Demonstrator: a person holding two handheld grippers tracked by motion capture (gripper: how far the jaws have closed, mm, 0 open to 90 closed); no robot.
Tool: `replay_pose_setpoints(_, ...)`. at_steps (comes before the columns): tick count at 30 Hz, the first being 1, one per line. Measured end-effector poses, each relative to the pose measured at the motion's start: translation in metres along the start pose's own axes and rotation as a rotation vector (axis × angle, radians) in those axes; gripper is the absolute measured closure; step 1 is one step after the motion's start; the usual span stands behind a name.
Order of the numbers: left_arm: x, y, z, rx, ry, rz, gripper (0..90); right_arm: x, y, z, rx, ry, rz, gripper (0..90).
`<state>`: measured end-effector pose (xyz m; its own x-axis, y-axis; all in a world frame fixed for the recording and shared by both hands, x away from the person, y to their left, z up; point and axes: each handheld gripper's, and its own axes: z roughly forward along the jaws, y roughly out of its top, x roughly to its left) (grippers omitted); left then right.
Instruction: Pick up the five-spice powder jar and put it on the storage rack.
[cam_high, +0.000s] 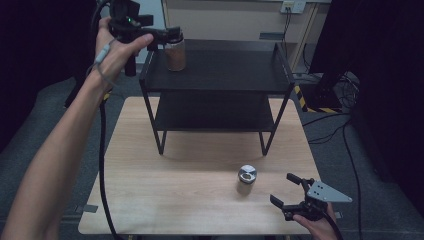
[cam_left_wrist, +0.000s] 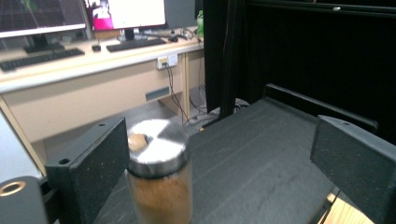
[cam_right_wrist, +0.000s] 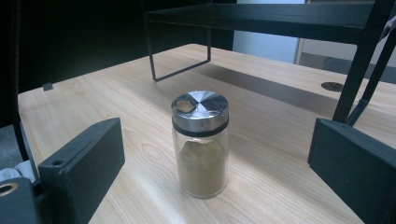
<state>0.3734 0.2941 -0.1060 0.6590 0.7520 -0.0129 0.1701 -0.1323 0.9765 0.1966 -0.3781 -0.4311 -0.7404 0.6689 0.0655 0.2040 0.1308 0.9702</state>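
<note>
A: What did the high view show?

B: A black two-level rack (cam_high: 215, 75) stood at the far side of the wooden table (cam_high: 165, 200). The left gripper (cam_high: 172, 36) was at the left end of the top shelf, where a spice jar with brown powder (cam_high: 175, 54) stood upright. A second jar (cam_high: 247, 178) stood on the table in front of the rack, and the right gripper (cam_high: 287, 189) rested near it, low on the table, with the jaws spread.

A: And the left gripper view?

B: The jaws were wide apart. The jar on the shelf (cam_left_wrist: 159, 179) stood just beside the left-hand jaw; I could not tell if it touched. The other jaw was well apart from it. So nothing was pinched. The jar was a little blurred. I judged the jar was placed near the shelf edge so the hand could reach it from the side.

A: The right gripper view?

B: The second jar (cam_right_wrist: 200, 142) stood upright between the two open jaws, with free space on both sides. Its steel lid had a small pouring hole. The gripper was pointed straight at the jar, and I think this was to be ready to close on the glass body, perhaps to lift it to the rack (cam_right_wrist: 280, 18) behind.
</note>
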Motion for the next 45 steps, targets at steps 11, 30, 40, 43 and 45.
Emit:
replay_pose_setpoints(11, -0.009, -0.037, -0.031, -0.039, -0.104, 0.031, 3.8, 0.0, 0.0, 0.0, 0.001, 0.0, -0.001, 4.2)
replay_pose_setpoints(30, -0.046, -0.117, -0.051, 0.0, -0.168, 0.163, 3.5, 0.001, 0.001, 0.001, 0.009, 0.0, -0.004, 4.3)
replay_pose_setpoints(40, -0.057, -0.153, -0.046, 0.047, -0.17, 0.191, 3.5, 0.002, 0.002, 0.001, 0.012, 0.0, -0.004, 4.3)
replay_pose_setpoints(43, -0.056, -0.162, -0.041, 0.057, -0.177, 0.185, 3.5, 0.002, 0.002, 0.001, 0.011, -0.001, -0.003, 4.3)
replay_pose_setpoints(45, -0.055, -0.169, -0.038, 0.057, -0.185, 0.175, 3.5, 0.002, 0.001, 0.001, 0.011, -0.002, -0.001, 4.3)
